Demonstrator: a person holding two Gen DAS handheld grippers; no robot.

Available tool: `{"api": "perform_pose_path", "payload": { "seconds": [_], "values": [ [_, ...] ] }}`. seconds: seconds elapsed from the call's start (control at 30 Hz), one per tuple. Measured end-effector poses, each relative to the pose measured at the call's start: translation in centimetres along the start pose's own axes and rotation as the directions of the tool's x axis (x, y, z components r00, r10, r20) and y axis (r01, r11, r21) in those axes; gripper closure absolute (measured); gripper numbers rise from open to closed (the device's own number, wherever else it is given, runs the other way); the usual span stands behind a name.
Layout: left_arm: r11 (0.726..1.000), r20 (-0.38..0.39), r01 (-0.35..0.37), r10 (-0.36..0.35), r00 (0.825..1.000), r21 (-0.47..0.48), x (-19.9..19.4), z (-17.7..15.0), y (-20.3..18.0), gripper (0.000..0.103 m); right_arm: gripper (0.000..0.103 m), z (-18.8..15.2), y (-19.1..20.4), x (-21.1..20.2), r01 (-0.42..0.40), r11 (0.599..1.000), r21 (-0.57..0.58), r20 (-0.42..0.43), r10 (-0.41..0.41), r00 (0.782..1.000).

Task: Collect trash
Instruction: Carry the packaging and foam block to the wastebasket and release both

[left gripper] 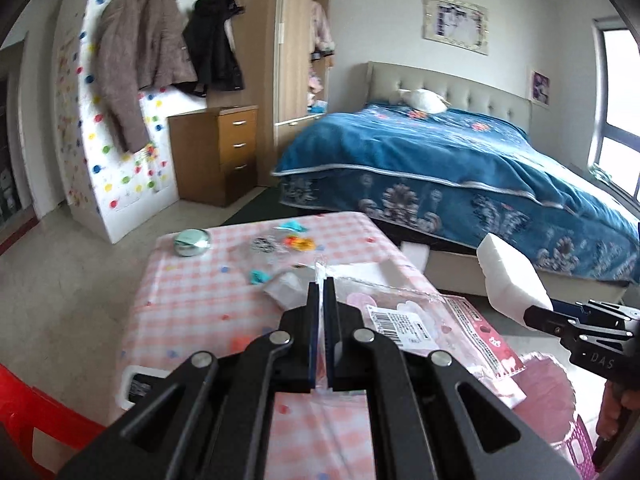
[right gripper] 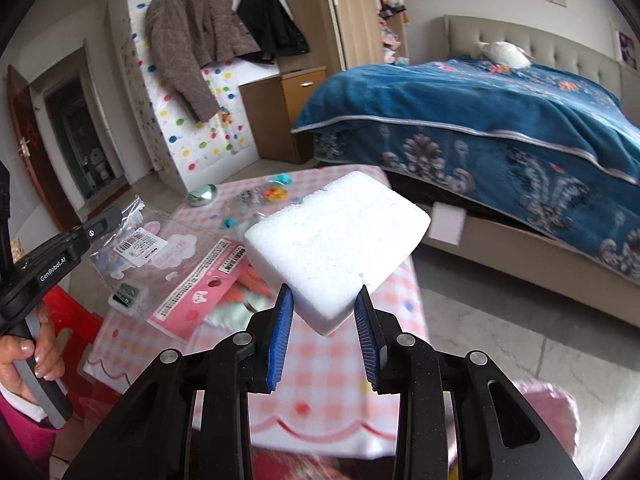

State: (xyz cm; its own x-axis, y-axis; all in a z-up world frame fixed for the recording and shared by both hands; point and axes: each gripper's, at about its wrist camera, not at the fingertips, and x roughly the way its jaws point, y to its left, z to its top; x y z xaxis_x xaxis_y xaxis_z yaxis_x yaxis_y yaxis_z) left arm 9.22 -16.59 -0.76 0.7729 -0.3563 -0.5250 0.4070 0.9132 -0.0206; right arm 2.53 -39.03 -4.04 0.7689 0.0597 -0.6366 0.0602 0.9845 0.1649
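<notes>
My left gripper [left gripper: 322, 283] is shut on the edge of a clear plastic package [left gripper: 420, 320] with a barcode label and pink print, lifted above the pink checked table [left gripper: 192, 280]. In the right wrist view the same package [right gripper: 172, 260] hangs from the left gripper [right gripper: 114, 216], which a hand holds at the left. My right gripper [right gripper: 324, 294] is shut on a white foam block [right gripper: 336, 232], gripped at its near corner between the blue pads. The foam block [left gripper: 508, 276] also shows at the right of the left wrist view. Loose scraps stay on the table: teal bits [left gripper: 260, 276], an orange wrapper [left gripper: 298, 242], crumpled white paper [left gripper: 284, 290].
A round metal tin [left gripper: 192, 242] sits at the table's far left corner. A red stool [left gripper: 24, 408] stands at the near left. A pink basket [left gripper: 580, 448] is low on the right. A bed with a blue cover [left gripper: 460, 160] and a wooden drawer unit [left gripper: 224, 152] lie beyond.
</notes>
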Motion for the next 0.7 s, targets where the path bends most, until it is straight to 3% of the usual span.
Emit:
{"api": "perform_pose_path", "payload": {
  "seconds": [0.23,0.53,0.7],
  "values": [
    [0.992,-0.018,0.091,-0.09,0.996,0.085,1.0,-1.8,-7.5,0.103,0.071,-3.8,-5.5,-4.6,0.138,0.986,0.09,-0.023,-0.137,0.99],
    [0.956,-0.035,0.236,-0.234,0.972,0.173,2.0,-3.8,-17.8,0.103,0.07,-9.4,-12.4,-9.8,0.32,0.93,0.182,-0.065,-0.314,0.947],
    [0.929,-0.073,0.26,-0.25,0.965,0.264,3.5,-5.4,-23.0,0.102,0.07,-12.4,-16.2,-10.5,0.359,0.9,0.246,-0.128,-0.337,0.933]
  ]
}}
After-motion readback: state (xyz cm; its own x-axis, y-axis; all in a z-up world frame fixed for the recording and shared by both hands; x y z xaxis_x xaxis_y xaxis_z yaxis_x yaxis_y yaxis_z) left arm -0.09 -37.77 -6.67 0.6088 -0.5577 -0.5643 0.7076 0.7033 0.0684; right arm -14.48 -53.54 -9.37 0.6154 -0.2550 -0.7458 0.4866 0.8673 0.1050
